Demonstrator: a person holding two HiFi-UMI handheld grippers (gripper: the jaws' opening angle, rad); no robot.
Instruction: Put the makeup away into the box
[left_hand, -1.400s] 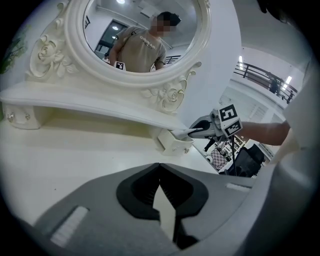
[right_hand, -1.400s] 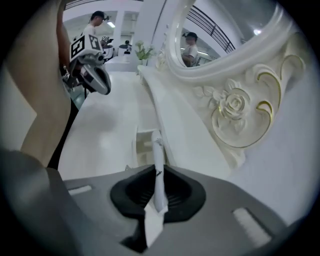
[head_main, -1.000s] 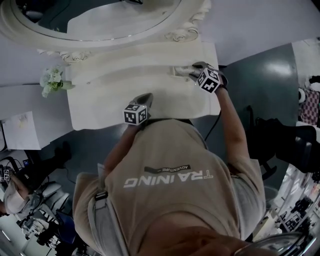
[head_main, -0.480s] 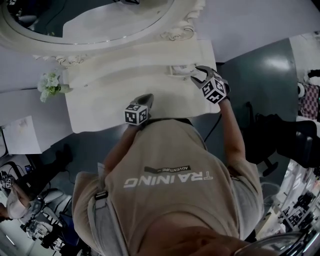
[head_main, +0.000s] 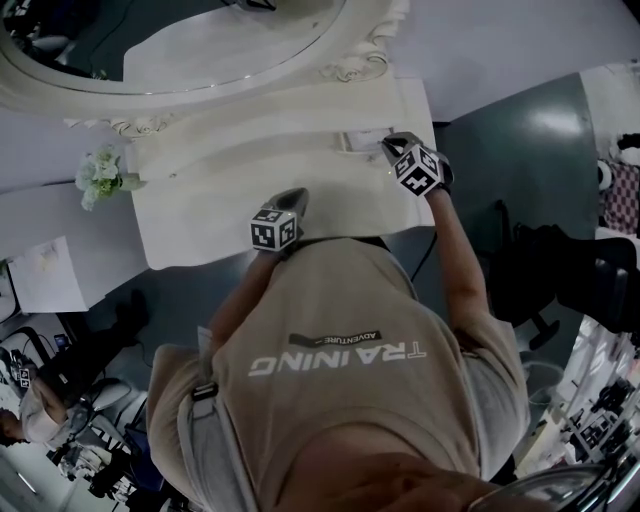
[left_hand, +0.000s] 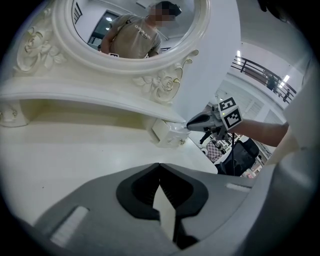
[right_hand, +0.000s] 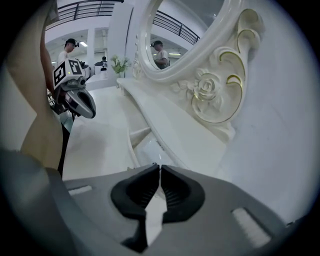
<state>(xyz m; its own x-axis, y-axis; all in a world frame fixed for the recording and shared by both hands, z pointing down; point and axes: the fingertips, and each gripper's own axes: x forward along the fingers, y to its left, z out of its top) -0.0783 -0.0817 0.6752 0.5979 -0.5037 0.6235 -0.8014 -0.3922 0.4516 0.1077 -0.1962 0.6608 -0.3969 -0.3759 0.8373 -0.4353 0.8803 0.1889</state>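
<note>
The small white box (head_main: 360, 139) stands under the vanity's raised shelf at the table's right end; it also shows in the left gripper view (left_hand: 167, 134) and right below the jaws in the right gripper view (right_hand: 144, 144). My right gripper (head_main: 389, 149) (right_hand: 160, 168) hangs just over the box. Its jaws have just been closing and now meet, with nothing showing between them. My left gripper (head_main: 296, 196) (left_hand: 160, 166) is near the table's front edge, shut and empty. No makeup item shows in any view.
The white vanity table (head_main: 215, 215) carries an ornate oval mirror (head_main: 200, 45) behind a raised shelf (head_main: 260, 135). A small bunch of flowers (head_main: 102, 175) sits at the table's left end. A dark chair (head_main: 560, 270) stands on the floor to the right.
The right gripper's jaws have gone from apart to shut, and it has rolled a little beside the box. The left gripper has kept still.
</note>
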